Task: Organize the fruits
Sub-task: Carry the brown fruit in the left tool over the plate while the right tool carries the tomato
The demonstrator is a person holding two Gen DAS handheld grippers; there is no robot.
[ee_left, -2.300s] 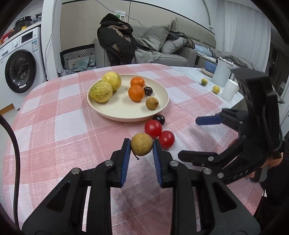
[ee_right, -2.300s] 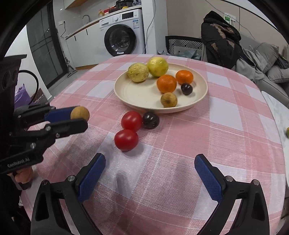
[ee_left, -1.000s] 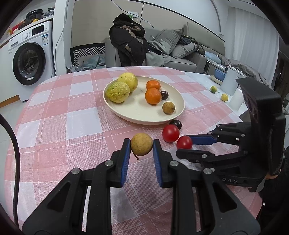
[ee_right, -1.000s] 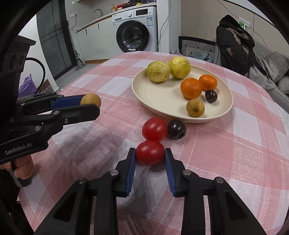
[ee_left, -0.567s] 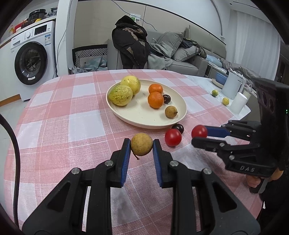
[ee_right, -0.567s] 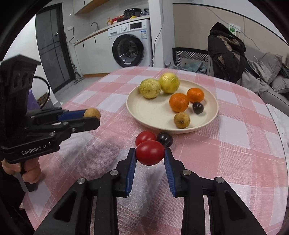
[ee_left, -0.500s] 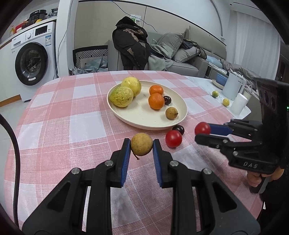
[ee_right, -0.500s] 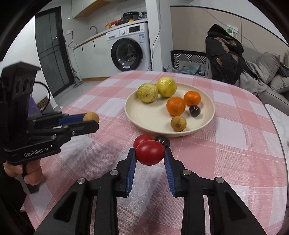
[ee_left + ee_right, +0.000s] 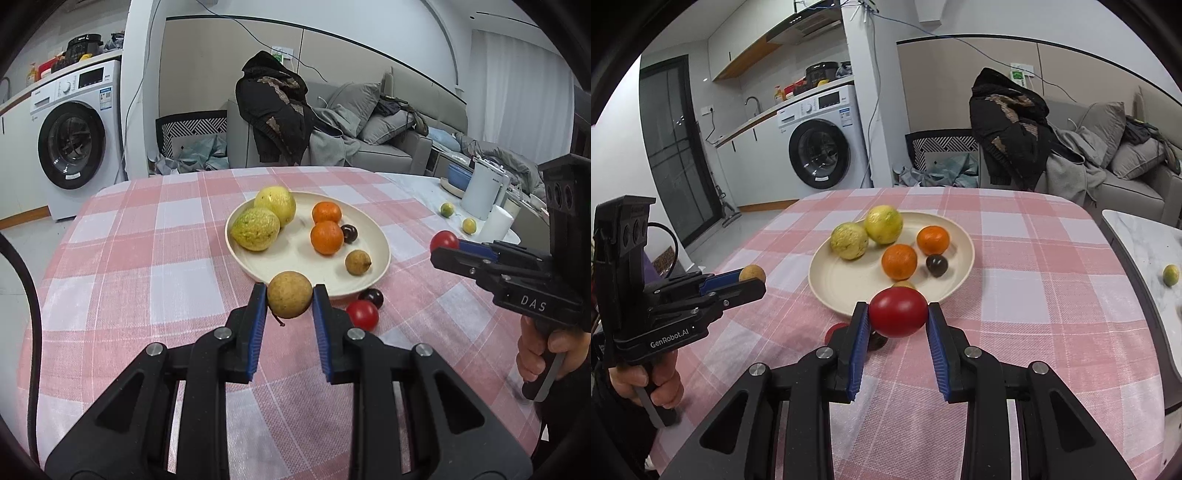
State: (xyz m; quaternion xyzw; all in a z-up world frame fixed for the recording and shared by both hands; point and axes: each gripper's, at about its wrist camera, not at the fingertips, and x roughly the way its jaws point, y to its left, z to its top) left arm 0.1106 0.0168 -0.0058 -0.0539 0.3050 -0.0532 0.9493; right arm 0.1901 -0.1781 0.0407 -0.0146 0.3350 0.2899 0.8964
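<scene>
My left gripper (image 9: 290, 301) is shut on a small tan-brown round fruit (image 9: 290, 299), held above the tablecloth just before the cream plate (image 9: 382, 258). My right gripper (image 9: 897, 314) is shut on a red tomato (image 9: 898, 312), lifted near the plate's (image 9: 827, 284) front rim. On the plate lie two yellow-green fruits (image 9: 255, 229), two oranges (image 9: 327, 237), a dark plum (image 9: 349, 233) and a small brown fruit (image 9: 357, 262). A second red tomato (image 9: 362, 314) and a dark plum (image 9: 371, 296) rest on the cloth beside the plate. In the left wrist view the right gripper (image 9: 445, 245) hangs at the right with its tomato (image 9: 443, 240).
The round table wears a pink checked cloth (image 9: 147, 258). A marble side table (image 9: 1145, 243) at the right carries small green-yellow fruits (image 9: 447, 209), a white kettle (image 9: 482, 192) and a paper roll. Washing machine, sofa and a coat-draped chair stand behind.
My right gripper has lifted the red tomato off the cloth and carried it up toward the plate. The left gripper holds the brown fruit about where it was.
</scene>
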